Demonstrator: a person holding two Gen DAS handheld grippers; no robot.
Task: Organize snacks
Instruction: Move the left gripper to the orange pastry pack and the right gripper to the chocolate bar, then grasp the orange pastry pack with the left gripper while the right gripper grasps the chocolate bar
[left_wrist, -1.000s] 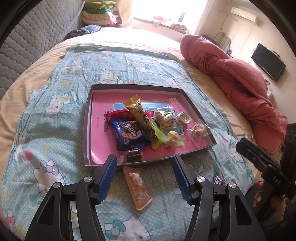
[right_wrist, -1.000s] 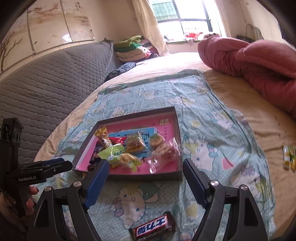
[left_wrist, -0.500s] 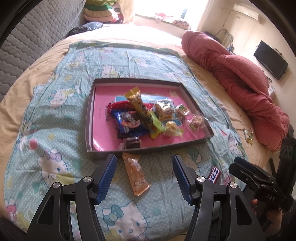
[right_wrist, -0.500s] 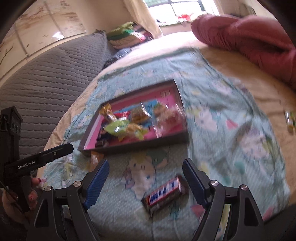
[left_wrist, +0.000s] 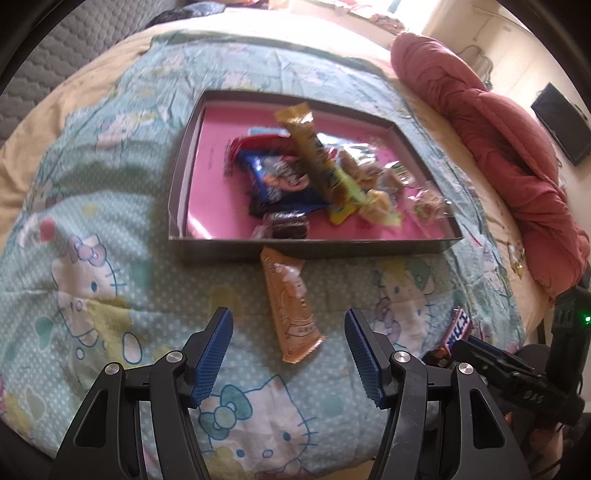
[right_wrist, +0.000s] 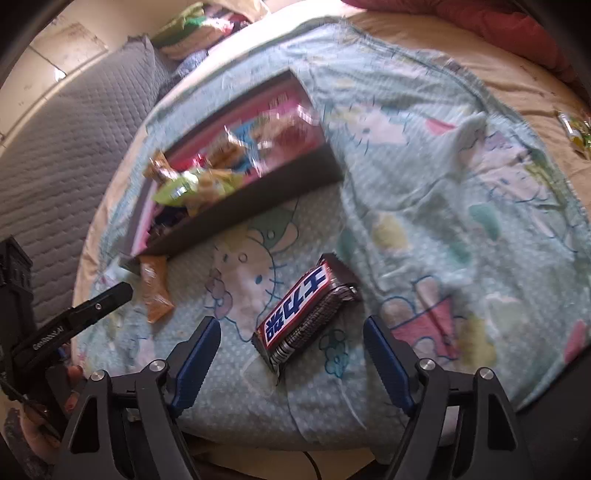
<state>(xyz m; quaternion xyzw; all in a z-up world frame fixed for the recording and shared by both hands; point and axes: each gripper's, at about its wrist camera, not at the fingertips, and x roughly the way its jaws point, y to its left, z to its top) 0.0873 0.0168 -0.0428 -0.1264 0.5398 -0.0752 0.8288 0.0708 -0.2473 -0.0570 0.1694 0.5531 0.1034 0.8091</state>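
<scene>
Left gripper (left_wrist: 288, 354) hung above teal cartoon-cat cloth (left_wrist: 92, 266), jaws apart, nothing clamped. Long orange snack packet (left_wrist: 290, 306) lay on cloth ahead of jaws, far end touching near wall of shallow grey tray with pink floor (left_wrist: 207, 206). Tray held blurred heap of wrapped snacks (left_wrist: 310, 173).

Right gripper (right_wrist: 291, 358) above same cloth, jaws closing, pads clear of anything. Brown chocolate bar with white-and-blue label (right_wrist: 306, 310) lay diagonally just ahead of them, apart from tray.
</scene>
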